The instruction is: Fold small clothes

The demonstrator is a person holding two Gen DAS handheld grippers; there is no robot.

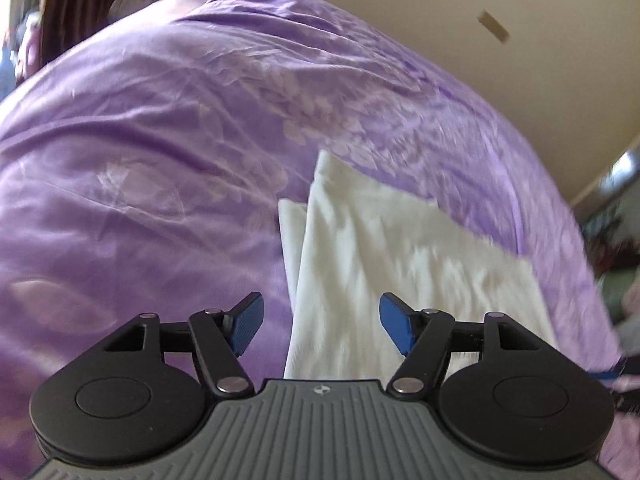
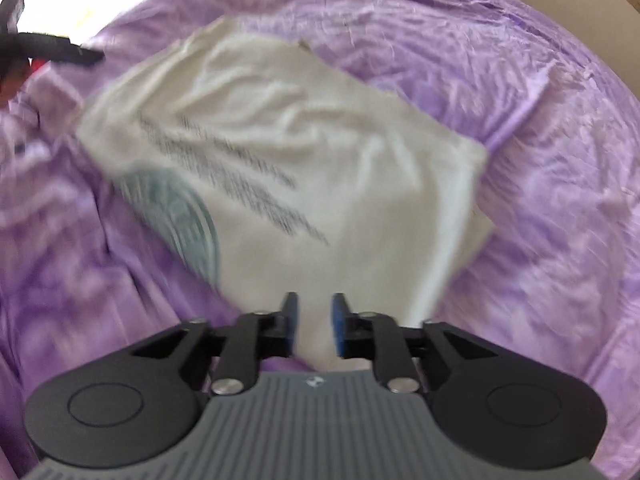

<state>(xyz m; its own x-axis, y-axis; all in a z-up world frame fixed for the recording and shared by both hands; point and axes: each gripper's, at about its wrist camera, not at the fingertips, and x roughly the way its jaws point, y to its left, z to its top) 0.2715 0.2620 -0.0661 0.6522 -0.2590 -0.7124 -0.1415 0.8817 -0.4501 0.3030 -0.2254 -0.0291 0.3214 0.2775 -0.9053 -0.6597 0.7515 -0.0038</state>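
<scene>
So the big shiny purple bedspread with the pale flower print [image 1: 168,128] filled pretty much both views, and your folded white cotton garment with grey lettering and a teal round print [image 2: 320,152] lay flat on top of it, kinda blurry. Your left gripper [image 1: 320,326] hung over the garment's near edge with its blue fingers [image 1: 250,322] spread wide, nothing between them. Your right gripper [image 2: 314,326] had a narrow gap, pads off the cloth, released.
</scene>
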